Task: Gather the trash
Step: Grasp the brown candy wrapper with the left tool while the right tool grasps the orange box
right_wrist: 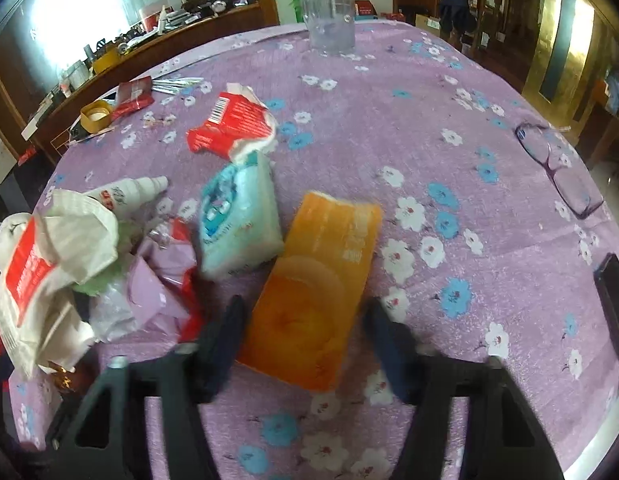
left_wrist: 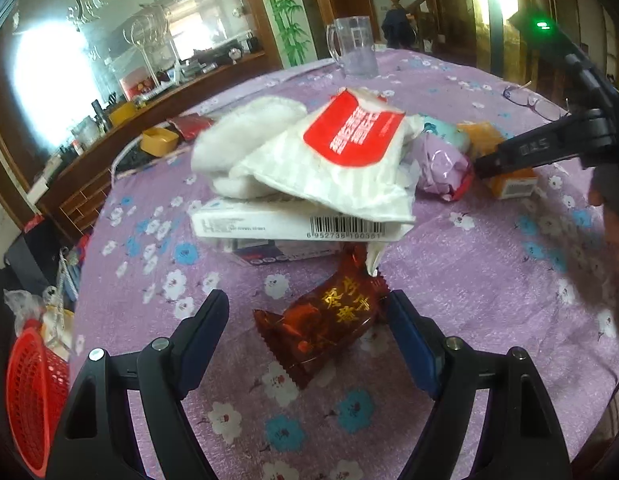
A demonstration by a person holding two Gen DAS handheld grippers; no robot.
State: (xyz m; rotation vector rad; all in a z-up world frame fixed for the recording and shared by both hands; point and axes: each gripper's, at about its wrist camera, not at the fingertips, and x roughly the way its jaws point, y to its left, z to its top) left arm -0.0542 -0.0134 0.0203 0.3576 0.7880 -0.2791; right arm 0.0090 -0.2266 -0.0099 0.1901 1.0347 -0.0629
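Note:
A dark red snack wrapper (left_wrist: 325, 324) with gold characters lies on the purple flowered tablecloth (left_wrist: 489, 280), between the fingers of my left gripper (left_wrist: 305, 300). That gripper is open: the right pad is at the wrapper's edge and the left pad stands clear of it. My right gripper (right_wrist: 305, 316) straddles the near end of an orange box (right_wrist: 313, 292). Its left finger is at the box's side, a narrow gap shows on the right, and both fingers are blurred. From the left wrist view, one right-gripper finger (left_wrist: 521, 152) lies over the orange box (left_wrist: 513, 184).
A trash heap sits mid-table: white paper bag with red label (left_wrist: 341, 160), barcoded white box (left_wrist: 293, 224), purple wrapper (right_wrist: 157, 280), teal tissue pack (right_wrist: 237, 220), torn red packet (right_wrist: 233, 124). Glass mug (right_wrist: 329, 20) stands far back, spectacles (right_wrist: 557, 168) lie right. Red basket (left_wrist: 29, 400) sits beyond the left edge.

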